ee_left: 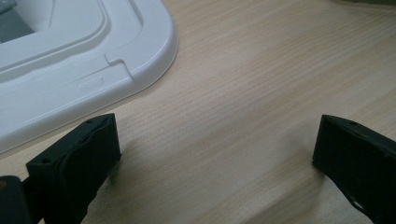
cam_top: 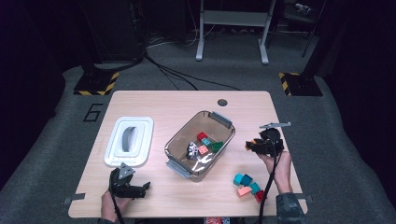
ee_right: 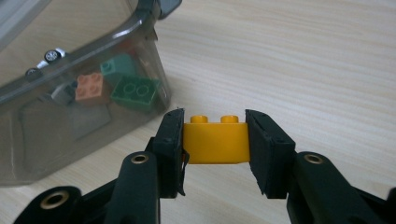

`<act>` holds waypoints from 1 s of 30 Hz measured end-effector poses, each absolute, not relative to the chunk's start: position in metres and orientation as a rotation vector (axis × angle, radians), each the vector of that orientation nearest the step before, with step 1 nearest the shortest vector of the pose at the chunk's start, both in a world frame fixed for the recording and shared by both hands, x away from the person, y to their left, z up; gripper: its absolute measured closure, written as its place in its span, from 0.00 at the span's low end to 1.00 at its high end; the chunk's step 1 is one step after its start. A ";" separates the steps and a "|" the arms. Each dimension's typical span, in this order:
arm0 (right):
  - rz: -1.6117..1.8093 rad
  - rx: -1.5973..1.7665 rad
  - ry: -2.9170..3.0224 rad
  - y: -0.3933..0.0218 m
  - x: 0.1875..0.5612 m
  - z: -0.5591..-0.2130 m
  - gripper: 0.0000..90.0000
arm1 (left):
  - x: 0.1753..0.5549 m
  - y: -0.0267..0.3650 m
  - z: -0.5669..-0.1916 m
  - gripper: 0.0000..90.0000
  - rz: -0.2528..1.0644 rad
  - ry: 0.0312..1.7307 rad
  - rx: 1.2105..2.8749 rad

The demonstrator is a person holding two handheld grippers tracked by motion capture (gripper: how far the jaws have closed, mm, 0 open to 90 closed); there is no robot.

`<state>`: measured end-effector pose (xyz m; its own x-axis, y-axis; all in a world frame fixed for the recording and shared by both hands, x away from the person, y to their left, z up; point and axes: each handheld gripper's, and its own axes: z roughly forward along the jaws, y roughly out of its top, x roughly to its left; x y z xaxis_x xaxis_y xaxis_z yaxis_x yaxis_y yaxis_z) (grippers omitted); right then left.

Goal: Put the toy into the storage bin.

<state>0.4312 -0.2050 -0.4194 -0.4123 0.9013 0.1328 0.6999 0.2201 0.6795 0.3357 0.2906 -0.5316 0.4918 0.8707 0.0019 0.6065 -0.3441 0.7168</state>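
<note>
- One yellow brick (ee_right: 215,142), studs up, sits pinched between the two black pads of the right gripper (ee_right: 215,144), above the table (ee_right: 303,60).
- From the high view the right gripper (cam_top: 258,145) is just off the right-hand long side of the clear bin (cam_top: 180,140), apart from its wall.
- Inside the clear bin (ee_right: 154,42) lie a green brick (ee_right: 135,92), a teal brick (ee_right: 119,66) and a salmon brick (ee_right: 91,87); the high view adds a red brick (cam_top: 201,136) and a small black-and-white piece (cam_top: 192,149).
- Grey latches (cam_top: 221,118) stand at both short ends of the bin.
- Near the front right of the table (cam_top: 159,102) is a loose cluster of bricks (cam_top: 247,185), teal, salmon and red, close to the person's right forearm.
- Left of the bin, well apart, the white lid (cam_top: 129,141) lies flat.
- Left gripper (cam_top: 135,188) rests low over the front left of the table; its jaws are spread wide with bare wood between them, the lid's corner (ee_left: 140,60) just beyond one pad.
</note>
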 end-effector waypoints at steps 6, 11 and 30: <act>0.993 1.496 2.189 -0.205 0.437 -0.407 0.65 | 0.336 0.291 -0.532 0.01 0.512 1.209 2.077; 1.000 1.476 2.186 -0.204 0.440 -0.400 0.65 | 0.336 0.291 -0.532 0.01 0.513 1.210 2.076; 1.012 1.441 2.162 -0.199 0.451 -0.378 0.65 | 0.336 0.291 -0.532 0.01 0.514 1.210 2.077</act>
<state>0.4508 -0.1986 -0.3778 -0.4206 0.9022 0.0956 0.6513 0.2270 0.7241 0.3357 0.2907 -0.5316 0.4925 0.8703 0.0026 0.6065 -0.3453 0.7162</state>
